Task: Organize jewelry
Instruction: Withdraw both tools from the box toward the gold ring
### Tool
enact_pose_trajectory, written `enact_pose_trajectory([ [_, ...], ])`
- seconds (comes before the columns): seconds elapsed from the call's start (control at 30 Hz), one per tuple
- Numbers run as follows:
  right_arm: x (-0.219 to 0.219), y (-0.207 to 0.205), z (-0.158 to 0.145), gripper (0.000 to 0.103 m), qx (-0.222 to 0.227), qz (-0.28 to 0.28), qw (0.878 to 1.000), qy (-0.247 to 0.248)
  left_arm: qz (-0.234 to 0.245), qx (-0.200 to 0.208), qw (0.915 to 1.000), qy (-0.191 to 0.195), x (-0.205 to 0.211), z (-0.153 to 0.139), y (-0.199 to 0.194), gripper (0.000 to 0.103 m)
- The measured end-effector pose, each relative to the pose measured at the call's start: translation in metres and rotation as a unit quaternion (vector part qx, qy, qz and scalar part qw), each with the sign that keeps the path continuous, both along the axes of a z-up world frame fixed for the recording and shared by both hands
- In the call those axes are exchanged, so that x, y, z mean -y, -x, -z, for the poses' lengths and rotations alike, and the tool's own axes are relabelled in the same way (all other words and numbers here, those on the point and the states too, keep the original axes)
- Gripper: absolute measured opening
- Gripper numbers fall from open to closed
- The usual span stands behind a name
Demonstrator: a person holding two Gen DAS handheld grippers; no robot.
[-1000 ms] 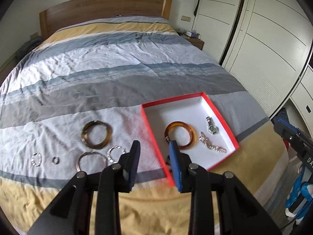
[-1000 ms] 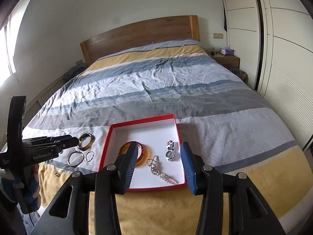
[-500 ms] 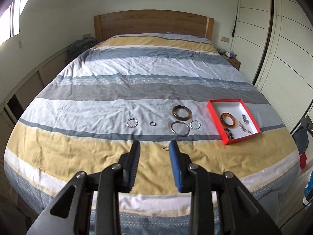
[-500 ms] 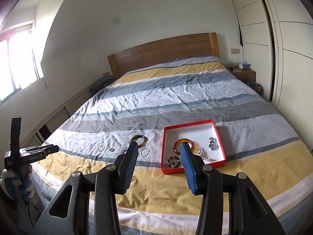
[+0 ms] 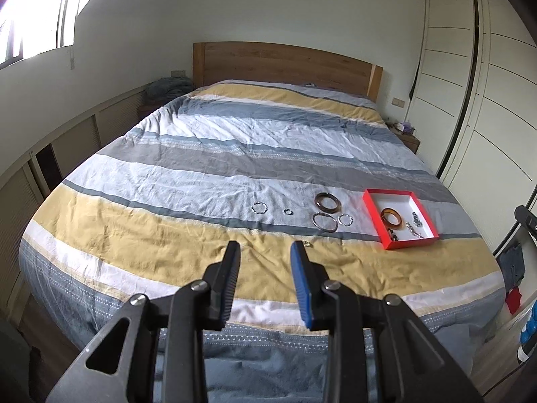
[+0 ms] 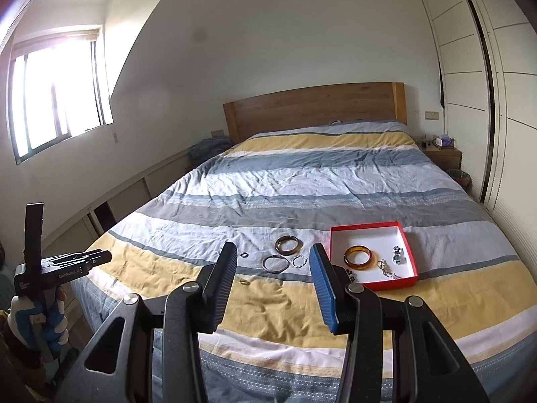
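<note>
Your left gripper (image 5: 265,252) and right gripper (image 6: 272,255) hanging empty, jaws partly parted, red box (image 5: 373,213) sitting near the bed's (image 5: 235,168) right edge, loose rings (image 5: 325,213) lying beside it toward the foot edge.

You're in a home bedroom. Double bed (image 5: 255,174) with a striped duvet in yellow, grey, blue and white, wooden headboard (image 6: 312,107) against the back wall. Sliding wardrobe (image 5: 496,107) runs the full right side, nightstand (image 6: 441,154) with small clutter beside the bed. Window (image 6: 57,90) on the left, low built-in cabinets (image 5: 67,144) under it. Wall switch (image 6: 432,114) by the headboard. Lived-in domestic room, not a lab or shop.
</note>
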State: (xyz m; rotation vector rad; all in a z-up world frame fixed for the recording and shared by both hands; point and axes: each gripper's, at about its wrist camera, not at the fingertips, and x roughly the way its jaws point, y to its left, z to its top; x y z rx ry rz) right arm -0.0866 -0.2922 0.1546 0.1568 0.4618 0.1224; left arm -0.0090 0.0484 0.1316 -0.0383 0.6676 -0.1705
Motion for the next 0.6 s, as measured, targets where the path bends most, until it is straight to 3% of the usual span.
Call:
enact_pose_trajectory([
  [0.23,-0.016,0.014,-0.009,0.045,0.013,-0.010,1.000,0.009,-0.016,0.014,0.9998,0.001,-0.009,-0.003,0.014,0.029],
  [0.6,-0.020,-0.008,0.010,0.045,-0.012,-0.028,1.000,0.002,-0.004,-0.014,0.9999,0.003,-0.001,0.018,-0.005,0.029],
])
